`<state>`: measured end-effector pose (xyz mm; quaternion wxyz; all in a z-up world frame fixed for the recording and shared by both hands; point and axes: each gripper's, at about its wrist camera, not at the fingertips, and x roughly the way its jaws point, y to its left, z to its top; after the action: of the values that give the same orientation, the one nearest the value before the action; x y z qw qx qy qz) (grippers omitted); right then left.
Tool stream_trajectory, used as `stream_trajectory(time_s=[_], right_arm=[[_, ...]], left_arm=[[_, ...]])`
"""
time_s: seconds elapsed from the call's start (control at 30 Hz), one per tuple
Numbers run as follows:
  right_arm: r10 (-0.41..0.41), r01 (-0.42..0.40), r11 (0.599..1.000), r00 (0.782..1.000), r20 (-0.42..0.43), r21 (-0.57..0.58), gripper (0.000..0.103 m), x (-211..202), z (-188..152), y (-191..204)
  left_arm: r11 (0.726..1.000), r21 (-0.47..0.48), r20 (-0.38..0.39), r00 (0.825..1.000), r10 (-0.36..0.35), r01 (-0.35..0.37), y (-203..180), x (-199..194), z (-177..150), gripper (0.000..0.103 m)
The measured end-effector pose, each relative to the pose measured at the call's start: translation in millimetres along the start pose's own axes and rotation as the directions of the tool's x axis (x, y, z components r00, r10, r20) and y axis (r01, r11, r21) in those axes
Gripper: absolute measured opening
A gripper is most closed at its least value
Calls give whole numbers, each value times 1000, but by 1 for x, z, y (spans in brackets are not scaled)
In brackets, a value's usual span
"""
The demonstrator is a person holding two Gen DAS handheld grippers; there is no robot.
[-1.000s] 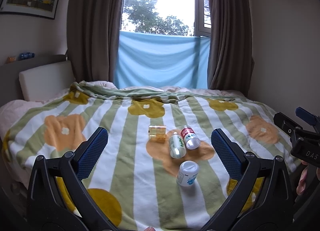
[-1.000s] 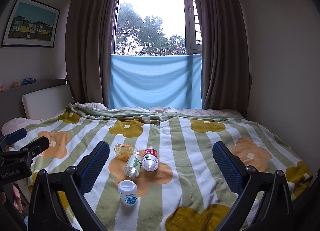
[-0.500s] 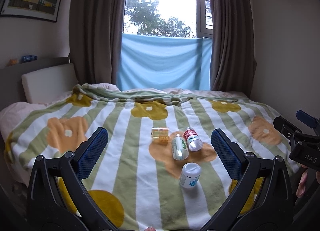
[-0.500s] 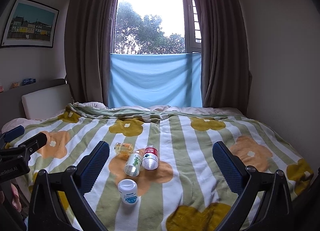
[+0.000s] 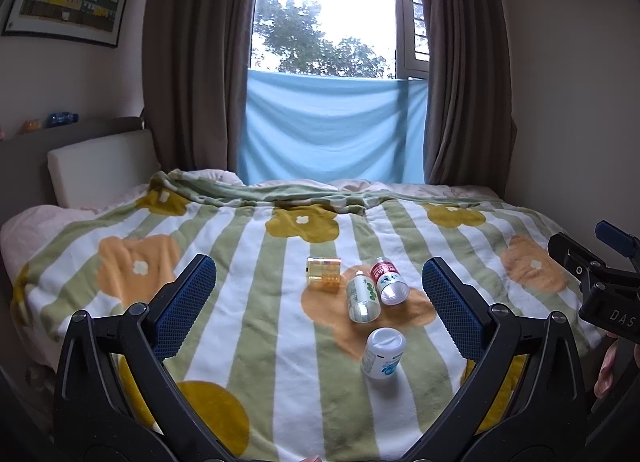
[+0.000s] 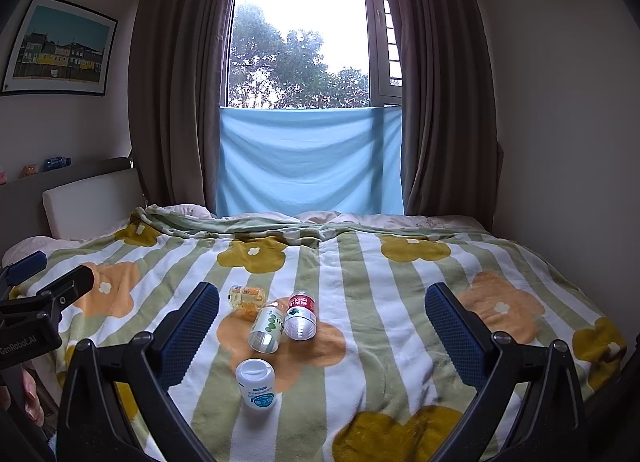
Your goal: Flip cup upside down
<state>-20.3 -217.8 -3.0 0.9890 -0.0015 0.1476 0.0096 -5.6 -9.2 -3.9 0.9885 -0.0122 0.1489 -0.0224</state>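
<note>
Several small containers sit on the flowered blanket in the middle of the bed. A white cup-like container with a blue label (image 5: 383, 352) stands upright nearest me; it also shows in the right wrist view (image 6: 256, 382). Behind it lie a green-labelled bottle (image 5: 362, 298), a red-labelled bottle (image 5: 388, 280) and a yellow bottle (image 5: 323, 269), all on their sides. My left gripper (image 5: 318, 302) is open and empty, short of the containers. My right gripper (image 6: 322, 326) is open and empty, also held back from them.
The striped blanket (image 5: 248, 262) covers the bed. A white headboard cushion (image 5: 100, 168) is at the left, brown curtains (image 5: 192, 62) and a blue cloth (image 5: 328, 130) under the window at the back. A wall (image 6: 568, 122) runs along the bed's right side.
Both grippers have shifted slightly; the view tilted a little and the containers sit marginally lower and nearer in frame. Nothing on the bed has moved.
</note>
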Motion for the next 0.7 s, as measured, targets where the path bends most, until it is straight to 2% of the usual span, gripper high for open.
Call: stream_trajectory(time_s=[0.7], right_arm=[[-1, 1, 1000, 1000, 1, 1, 103, 0, 0, 0]], left_arm=[[1000, -21, 30, 1000, 8, -8, -8, -4, -6, 103]])
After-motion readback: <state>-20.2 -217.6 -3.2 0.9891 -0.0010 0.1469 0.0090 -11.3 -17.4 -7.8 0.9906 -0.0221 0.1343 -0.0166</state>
